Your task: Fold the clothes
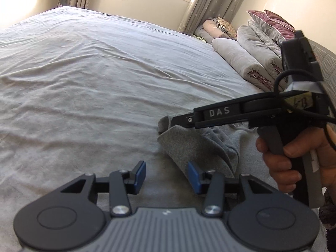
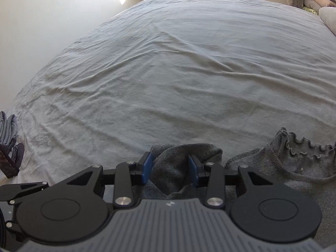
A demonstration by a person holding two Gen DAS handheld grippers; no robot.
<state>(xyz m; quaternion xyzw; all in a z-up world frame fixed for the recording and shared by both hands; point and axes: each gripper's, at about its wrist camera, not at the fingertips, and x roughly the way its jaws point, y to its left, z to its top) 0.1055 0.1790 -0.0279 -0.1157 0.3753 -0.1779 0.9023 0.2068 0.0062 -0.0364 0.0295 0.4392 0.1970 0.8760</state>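
The right gripper (image 2: 170, 169) grasps a bunched fold of the grey knit garment (image 2: 279, 168) lying on the bed (image 2: 168, 73), the left gripper (image 1: 167, 177) released beside it; the cloth looks soft, light and limp, best held at its edge.

The left gripper (image 1: 167, 175) hangs over the bed sheet (image 1: 94, 79) with its blue pads (image 1: 140, 173) apart and nothing between them; the right-hand pad sits just beside a fold of the grey garment (image 1: 195, 149). That garment lies bunched near the bed's right edge. The right gripper (image 1: 178, 121), held by a hand (image 1: 294, 157), reaches across to the garment's far end. Folded quilts (image 1: 252, 52) and pillows (image 1: 271, 21) are stacked along the bed's far right edge, below curtains (image 1: 201, 2).
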